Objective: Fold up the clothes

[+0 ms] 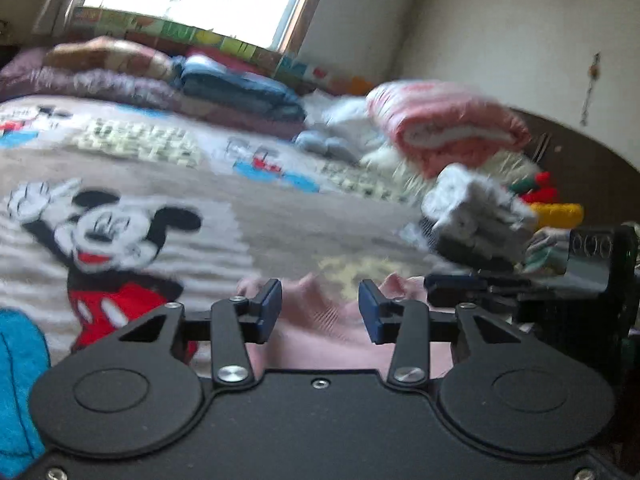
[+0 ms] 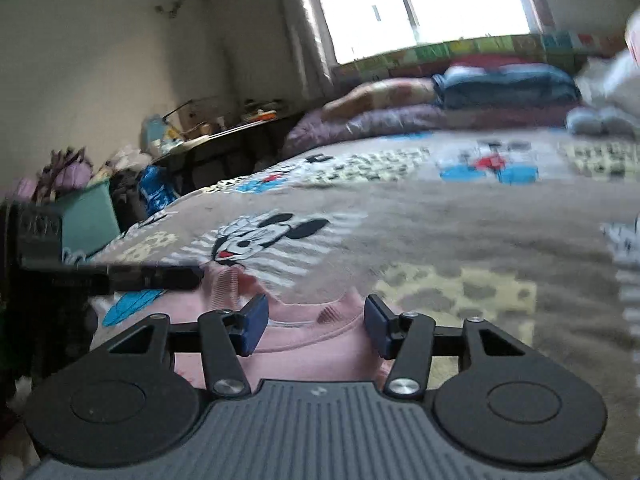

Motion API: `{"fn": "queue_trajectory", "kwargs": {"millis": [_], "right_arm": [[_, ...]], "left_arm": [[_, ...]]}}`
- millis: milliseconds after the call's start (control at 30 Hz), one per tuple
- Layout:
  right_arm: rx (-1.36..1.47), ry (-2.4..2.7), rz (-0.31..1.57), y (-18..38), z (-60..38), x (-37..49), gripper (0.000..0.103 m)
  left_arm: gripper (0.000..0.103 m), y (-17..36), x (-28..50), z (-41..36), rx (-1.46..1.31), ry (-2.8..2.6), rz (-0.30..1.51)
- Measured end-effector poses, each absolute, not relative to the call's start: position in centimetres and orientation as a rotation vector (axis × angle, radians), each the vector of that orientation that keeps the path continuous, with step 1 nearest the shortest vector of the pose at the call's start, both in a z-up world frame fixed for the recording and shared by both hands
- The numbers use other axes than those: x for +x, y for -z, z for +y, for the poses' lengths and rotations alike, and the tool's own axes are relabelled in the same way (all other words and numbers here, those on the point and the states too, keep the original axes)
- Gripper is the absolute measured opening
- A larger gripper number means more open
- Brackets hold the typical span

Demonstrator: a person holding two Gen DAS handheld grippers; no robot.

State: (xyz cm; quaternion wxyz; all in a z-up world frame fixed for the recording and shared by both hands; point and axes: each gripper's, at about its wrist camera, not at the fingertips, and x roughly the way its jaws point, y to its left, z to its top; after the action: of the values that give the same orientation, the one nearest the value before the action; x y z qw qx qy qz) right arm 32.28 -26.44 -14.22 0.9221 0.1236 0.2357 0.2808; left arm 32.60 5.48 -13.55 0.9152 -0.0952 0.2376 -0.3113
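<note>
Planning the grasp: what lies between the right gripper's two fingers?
Only the pink garment, its neckline, lies below the open right gripper; seen in the right wrist view.

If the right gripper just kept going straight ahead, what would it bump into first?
Most likely the pink garment. The open right gripper hovers low, with that cloth lying between and just beyond its blue pads. Past it comes only the cartoon blanket. Blur makes the exact height uncertain.
</note>
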Motion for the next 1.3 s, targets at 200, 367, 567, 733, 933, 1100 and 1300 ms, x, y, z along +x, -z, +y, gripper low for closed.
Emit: {"fn": "queue_trajectory", "kwargs": {"millis": [200, 367, 567, 733, 933, 1100, 1300], "right_arm": [[0.379, -0.588, 0.573, 16.3, -27.6, 33.7, 0.054], [0.409, -0.595, 0.598, 17.2, -27.9, 33.7, 0.054], [0.404, -0.55, 0.519, 15.8, -28.6, 32.0, 0.053], [0.281, -0.513, 0.389, 13.3, -28.1, 27.0, 0.054], [0.091, -0.552, 0.385, 13.2, -24.8, 23.1, 0.053], [0.049, -0.525, 0.459, 14.2, -23.8, 23.3, 0.053], [0.037, -0.508, 0.524, 15.3, -23.3, 23.9, 0.055]], "left_arm": [[0.041, 14.9, 33.4, 4.4, -0.145, 0.616, 0.581], [0.044, 15.7, 33.8, 4.7, -0.177, 0.606, 0.625], [0.044, 14.8, 32.7, 4.8, -0.167, 0.596, 0.572], [0.045, 12.7, 29.8, 4.6, -0.12, 0.617, 0.477], [0.045, 12.3, 26.8, 3.0, 0.03, 0.67, 0.448], [0.045, 13.2, 26.4, 1.9, 0.126, 0.674, 0.457], [0.047, 14.7, 27.7, 1.5, 0.137, 0.683, 0.497]]}}
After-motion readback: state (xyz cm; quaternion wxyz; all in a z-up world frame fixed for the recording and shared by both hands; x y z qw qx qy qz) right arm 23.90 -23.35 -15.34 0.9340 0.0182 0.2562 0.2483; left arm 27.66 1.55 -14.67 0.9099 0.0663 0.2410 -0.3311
